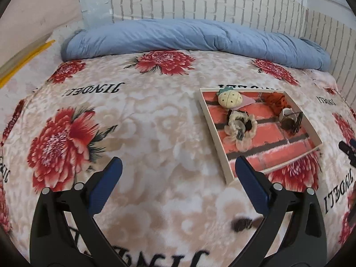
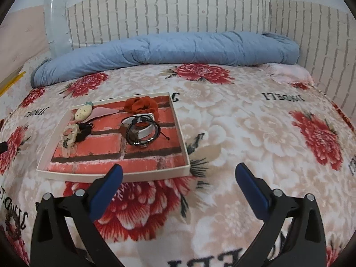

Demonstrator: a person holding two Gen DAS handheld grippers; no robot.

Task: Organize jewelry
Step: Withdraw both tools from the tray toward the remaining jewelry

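A shallow white tray [image 1: 211, 124] [image 2: 50, 153] with a red brick-print floor lies on the flowered bedspread. In it lie a pineapple-shaped clip [image 1: 229, 98] [image 2: 82, 113], a cream and black scrunchie [image 1: 240, 126] [image 2: 71, 135], an orange scrunchie [image 1: 274, 101] [image 2: 140, 105] and a bundle of bracelets and bands [image 1: 290, 120] [image 2: 142, 131]. My left gripper [image 1: 178, 166] is open and empty, left of the tray's near corner. My right gripper [image 2: 178, 173] is open and empty, just right of the tray's front edge. The right gripper's tip shows in the left wrist view [image 1: 348, 151].
A rolled blue quilt [image 1: 189, 37] [image 2: 166, 49] lies along the back of the bed against a white brick-pattern wall [image 2: 178, 11]. A small dark object [image 1: 242, 223] lies on the bedspread near my left gripper's right finger. A yellow strip [image 1: 24, 60] runs along the left bed edge.
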